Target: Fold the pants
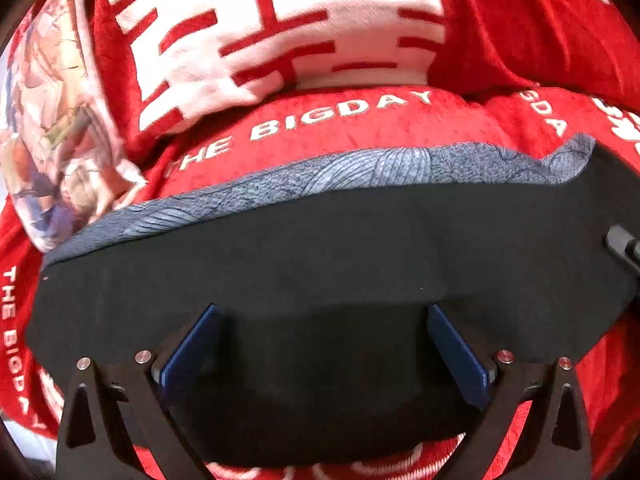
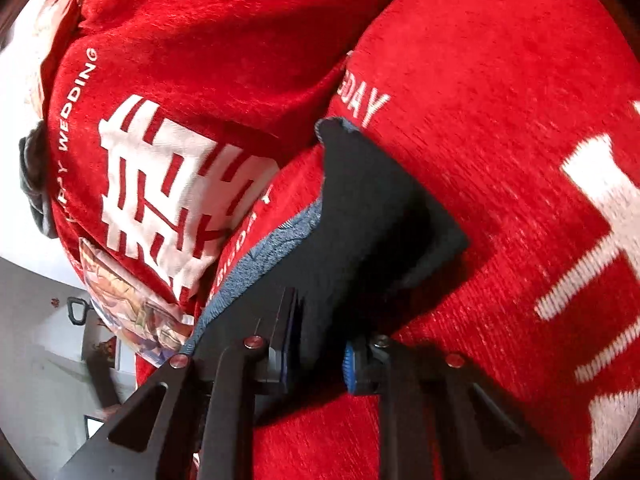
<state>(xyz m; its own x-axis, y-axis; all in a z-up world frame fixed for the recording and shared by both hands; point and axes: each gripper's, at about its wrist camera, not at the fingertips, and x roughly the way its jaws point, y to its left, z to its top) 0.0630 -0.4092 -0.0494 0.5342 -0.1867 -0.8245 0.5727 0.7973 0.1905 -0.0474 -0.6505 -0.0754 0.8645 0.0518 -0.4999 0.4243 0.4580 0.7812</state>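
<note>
The black pants (image 1: 320, 248) lie folded across a red sofa cover, with a grey patterned lining (image 1: 360, 168) showing along the far edge. My left gripper (image 1: 324, 320) is open, its blue pads (image 1: 192, 344) spread wide just above the near part of the pants. In the right wrist view the pants (image 2: 368, 208) run away from me, one end lifted. My right gripper (image 2: 320, 356) is shut on that end of the pants, the cloth pinched between its pads (image 2: 290, 344).
The red sofa cover (image 1: 360, 120) carries white lettering "THE BIGDAY". A red and white cushion (image 1: 280, 28) lies behind the pants. A printed cushion (image 1: 60, 120) sits at the left. Floor and furniture show at the lower left of the right wrist view (image 2: 48, 340).
</note>
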